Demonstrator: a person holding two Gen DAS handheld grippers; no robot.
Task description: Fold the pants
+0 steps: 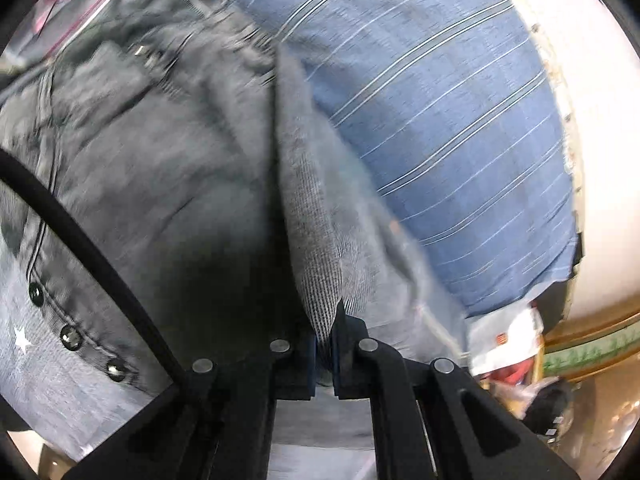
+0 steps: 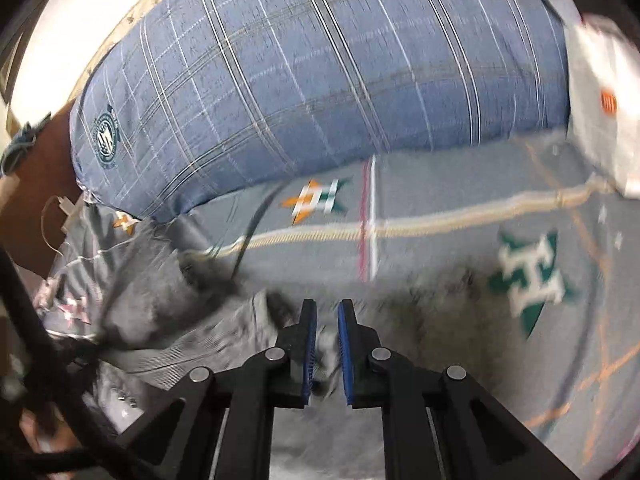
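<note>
Pants [image 1: 152,168], grey and soft, lie bunched up on the bed, and both pictures are blurry, so their full shape is hard to see. In the left wrist view they fill most of the picture, and their edges run off the frame on the left side and at the bottom. A row of dark round buttons [image 1: 70,336] shows near the lower left. A black cable [image 1: 80,236] curves across that side and hides some cloth. The left hand-held gripper [image 1: 325,344] points up along a raised fold of the pants, and its two fingers are clenched tight on that fold. Behind it sits a big blue striped pillow [image 1: 440,120]. In the right wrist view the pants [image 2: 160,312] are a crumpled heap on the left, partly hidden behind dark cables. The right hand-held gripper [image 2: 326,344] points forward and low over the grey bed sheet [image 2: 440,208], which has green letter shapes on it. Its blue finger pads [image 2: 345,344] sit close together with a bit of grey cloth between them, so it is grasping the pants too. The blue pillow [image 2: 300,68] lies across the back of the bed. A white thing [image 2: 604,100] at the far right is too blurry to make out.
</note>
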